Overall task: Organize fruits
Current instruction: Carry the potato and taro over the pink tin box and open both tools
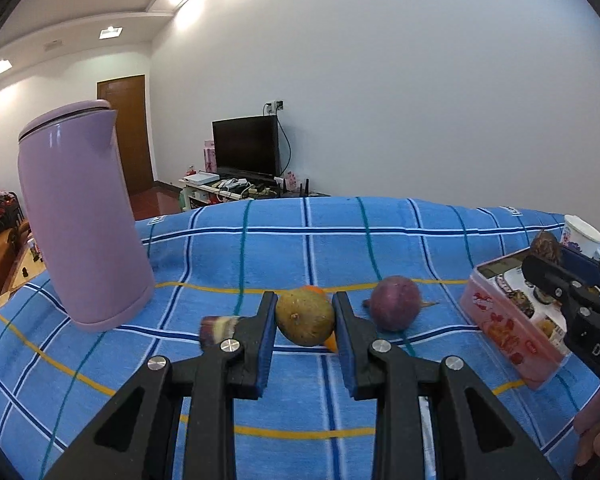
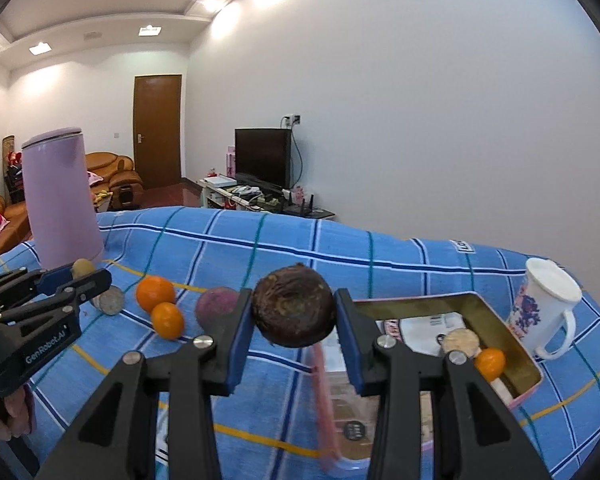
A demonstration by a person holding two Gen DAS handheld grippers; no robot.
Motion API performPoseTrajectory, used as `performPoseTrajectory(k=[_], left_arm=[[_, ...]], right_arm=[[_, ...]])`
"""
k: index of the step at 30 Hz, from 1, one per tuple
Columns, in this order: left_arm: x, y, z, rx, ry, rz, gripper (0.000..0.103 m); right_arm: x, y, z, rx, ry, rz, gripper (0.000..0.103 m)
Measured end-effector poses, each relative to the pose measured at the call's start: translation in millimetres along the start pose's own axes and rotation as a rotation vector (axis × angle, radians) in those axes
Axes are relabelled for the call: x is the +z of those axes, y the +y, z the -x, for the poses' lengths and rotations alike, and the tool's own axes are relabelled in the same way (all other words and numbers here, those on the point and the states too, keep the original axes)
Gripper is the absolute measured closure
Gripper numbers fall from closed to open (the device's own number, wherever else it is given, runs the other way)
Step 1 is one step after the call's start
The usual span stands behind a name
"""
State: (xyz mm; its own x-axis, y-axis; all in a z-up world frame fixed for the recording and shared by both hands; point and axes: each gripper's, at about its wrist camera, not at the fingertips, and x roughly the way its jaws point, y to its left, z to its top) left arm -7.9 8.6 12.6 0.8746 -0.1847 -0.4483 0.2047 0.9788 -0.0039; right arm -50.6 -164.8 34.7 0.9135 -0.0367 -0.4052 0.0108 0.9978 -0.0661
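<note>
My left gripper is shut on a yellow-green round fruit, held low over the blue checked cloth. Behind the fruit an orange peeks out, and a purple fruit lies to its right. My right gripper is shut on a dark brown wrinkled fruit, just left of the open pink tin. The tin holds a small orange and a beige round piece. Two oranges and the purple fruit lie on the cloth between the grippers.
A tall lilac kettle stands at the far left of the cloth. A white flowered mug stands right of the tin. A greyish round piece lies by the left gripper. A cut piece lies left of the left fingers.
</note>
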Motion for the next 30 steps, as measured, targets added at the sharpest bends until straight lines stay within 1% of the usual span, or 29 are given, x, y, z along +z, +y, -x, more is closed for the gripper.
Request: performPoseTrajectory(k=[9,16,30], left_arm=[[9.9,-38.2,4.3,-0.053,-0.021,-0.001,0.073],[17.1,-75.1,4.9,-0.103,-0.029,-0.021,0.073],[27.8,-143.4,-4.3,-0.205,-0.03,-0.068,0.073]], right_arm=[[-0.6,-35.1,5.8,-0.043,-0.006,-0.037,0.06],[-1.2,-62.7,7.2,-0.08,-0.006,-0.061,0.06],[-3.4,-115.2,5.2,-0.198,0.008,-0.092,0.06]])
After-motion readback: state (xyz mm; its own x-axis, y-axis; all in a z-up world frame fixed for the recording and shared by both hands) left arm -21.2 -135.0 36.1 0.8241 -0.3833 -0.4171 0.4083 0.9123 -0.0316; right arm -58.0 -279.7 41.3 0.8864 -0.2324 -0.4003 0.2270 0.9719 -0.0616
